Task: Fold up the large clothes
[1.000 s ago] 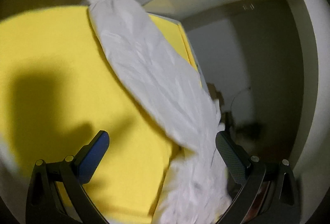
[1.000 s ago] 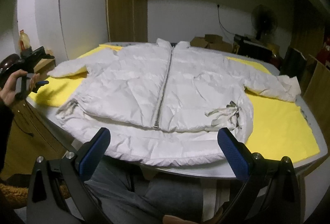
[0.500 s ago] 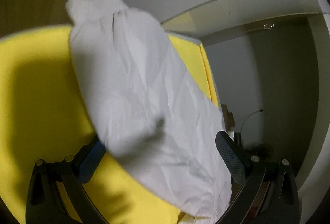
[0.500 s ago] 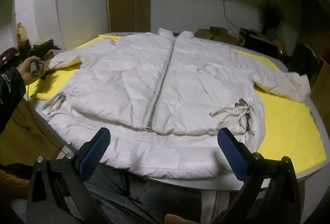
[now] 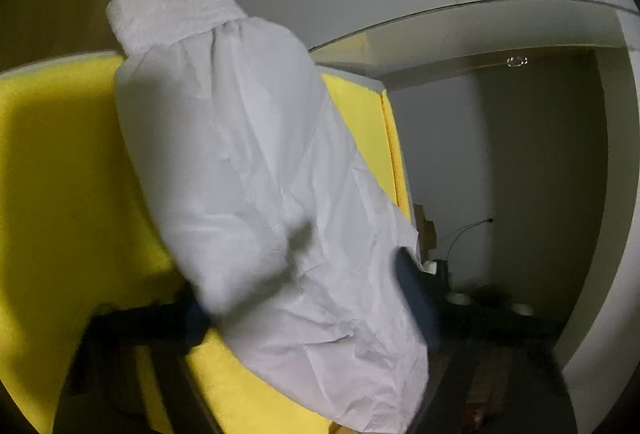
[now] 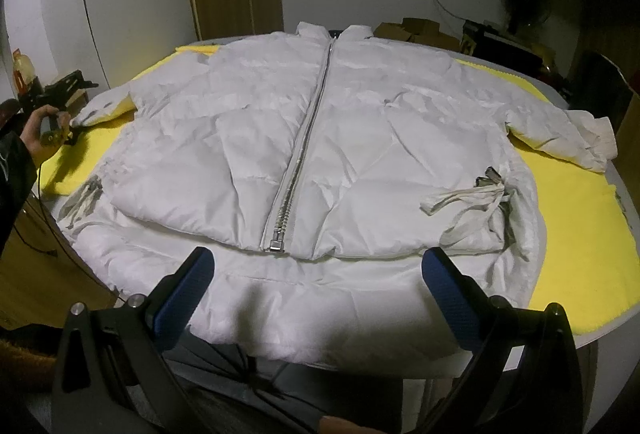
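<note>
I have the white jacket (image 6: 320, 138) lying front-up on the yellow cloth (image 6: 576, 226) that covers the table, zipper (image 6: 304, 150) shut and running straight toward me, hem hanging a little over the near edge. Both arms of it are spread outward — flat and open like that, the sides can be turned in one at a time.

My left gripper (image 5: 316, 298) is out at the end of the jacket's left sleeve (image 5: 248, 170). Its jaws have just been closing, and the sleeve sits between them: I can see one blue pad (image 5: 416, 298) against the far side of the fabric and the other mostly buried under the near side. The picture is smeared there, so whether the pads are already pressing the cloth I cannot tell. The ribbed cuff (image 5: 172, 14) sticks out past the jaws, which suits me; a hold on the padded part rather than the cuff should let the whole sleeve swing over without slipping.

My right gripper (image 6: 316, 298) hangs over the hem with its jaws spread wide and nothing in them. The right sleeve (image 6: 560, 138) lies untouched off toward the far right. The drawstring (image 6: 468, 198) at that side is loose on top, and I judge it could get trapped in the fold.
</note>
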